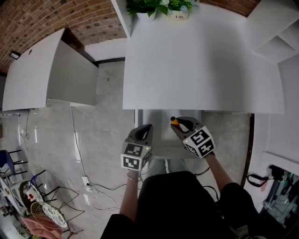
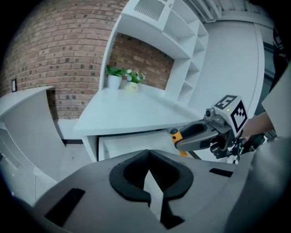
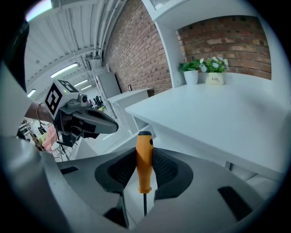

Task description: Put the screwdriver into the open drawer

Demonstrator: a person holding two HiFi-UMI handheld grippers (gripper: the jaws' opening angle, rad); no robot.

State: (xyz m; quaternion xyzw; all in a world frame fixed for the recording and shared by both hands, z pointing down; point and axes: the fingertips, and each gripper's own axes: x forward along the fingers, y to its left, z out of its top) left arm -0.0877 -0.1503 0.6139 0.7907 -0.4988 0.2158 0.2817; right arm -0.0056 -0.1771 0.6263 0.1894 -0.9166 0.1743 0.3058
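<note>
right claw [image 3: 145, 154] clamps screwdriver [image 3: 144, 172]; desk [image 1: 201, 70] overhangs drawer [image 1: 162, 134], plants [image 1: 156, 5] behind.

A lab: brick wall [image 1: 70, 18], white desk [image 1: 196, 60], cables [image 1: 96, 190].

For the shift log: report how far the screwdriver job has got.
Done: the white desk drawer stands open; the right gripper is clamped on the orange-handled screwdriver. In hand: holding it over the drawer. Remaining: set it inside, let go. The left gripper is shut, empty.
</note>
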